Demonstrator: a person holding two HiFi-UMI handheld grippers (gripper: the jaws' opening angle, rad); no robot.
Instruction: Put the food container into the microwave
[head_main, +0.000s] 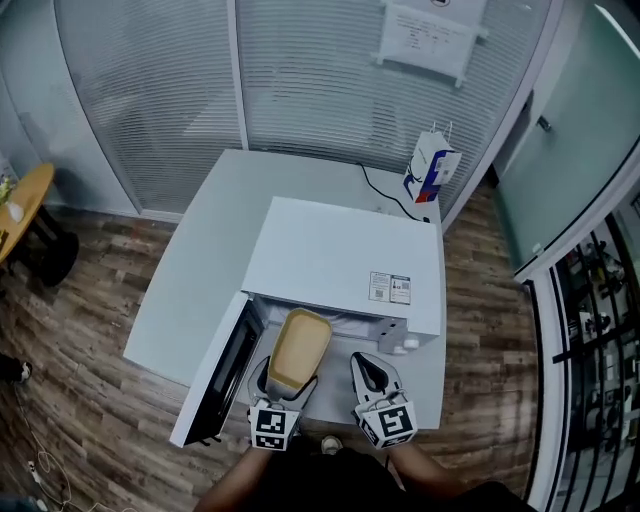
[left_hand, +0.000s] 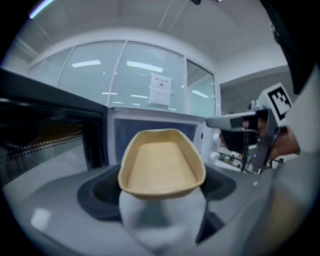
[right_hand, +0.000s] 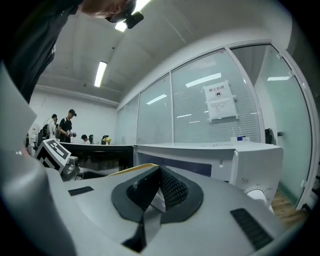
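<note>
The left gripper (head_main: 284, 388) has its jaws clamped on the near edge of the tan food container (head_main: 298, 348), held just in front of the white microwave's (head_main: 340, 258) opening, its door (head_main: 216, 376) swung out to the left. Beside it, the right gripper (head_main: 371, 377) has its jaws together, with nothing between them

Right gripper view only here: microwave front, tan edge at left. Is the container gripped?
Observer: Yes. The left gripper is shut on the near rim of the tan food container, which looks empty.
Operator: Door?
Observer: The microwave door is swung open to the left, per the head view.
Operator: Container in yet?
Observer: No. Its far end is at the opening of the microwave; most of it is outside.
</note>
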